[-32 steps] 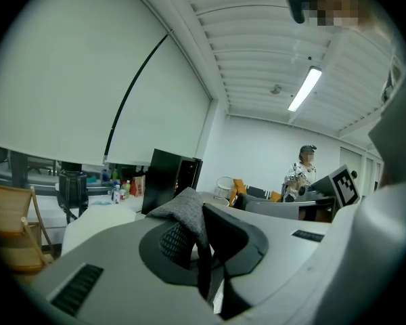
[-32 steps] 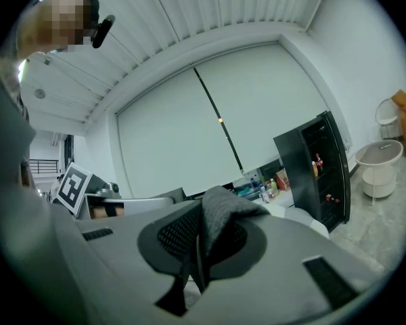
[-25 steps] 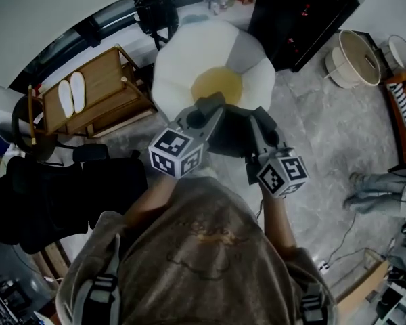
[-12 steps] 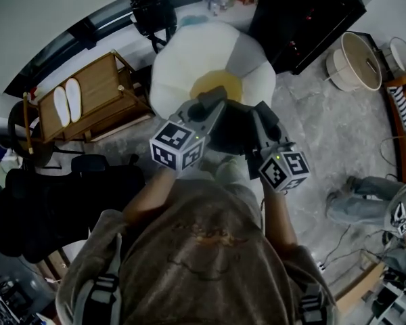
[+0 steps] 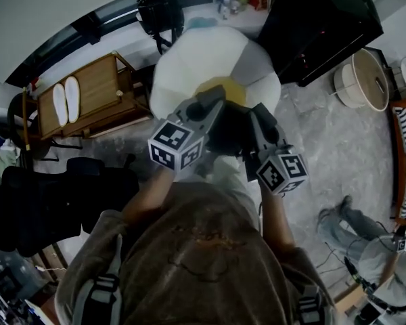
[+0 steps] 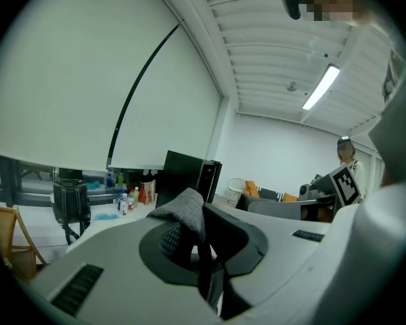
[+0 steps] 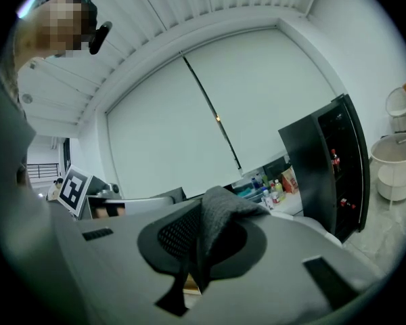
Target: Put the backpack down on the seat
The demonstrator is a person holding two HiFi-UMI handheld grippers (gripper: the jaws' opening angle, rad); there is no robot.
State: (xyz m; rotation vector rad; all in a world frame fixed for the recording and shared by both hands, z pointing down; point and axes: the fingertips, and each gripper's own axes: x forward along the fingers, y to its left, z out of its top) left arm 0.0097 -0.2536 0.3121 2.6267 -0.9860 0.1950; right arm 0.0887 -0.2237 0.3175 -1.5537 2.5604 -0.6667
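In the head view a dark backpack (image 5: pixel 229 128) hangs between my two grippers, above a white flower-shaped seat (image 5: pixel 189 66) with a yellow middle (image 5: pixel 213 87). The backpack covers most of that yellow patch. My left gripper (image 5: pixel 204 108) is shut on a fold of grey backpack fabric (image 6: pixel 184 212), which shows pinched between its jaws in the left gripper view. My right gripper (image 5: pixel 259 117) is shut on another grey fold (image 7: pixel 215 215) of the backpack. Both grippers point away from me and slightly upward. Whether the backpack touches the seat is hidden.
A wooden rack (image 5: pixel 88 100) with white slippers stands left of the seat. A black cabinet (image 5: pixel 318 26) is at the back right, a white bin (image 5: pixel 365 76) beside it. A black office chair (image 5: pixel 47 202) is at my left. Another person (image 5: pixel 355 232) is at lower right.
The grippers and backpack have shifted a little farther over the seat, so less of the yellow middle shows. The person at the right has moved lower in the view. Both grips are unchanged.
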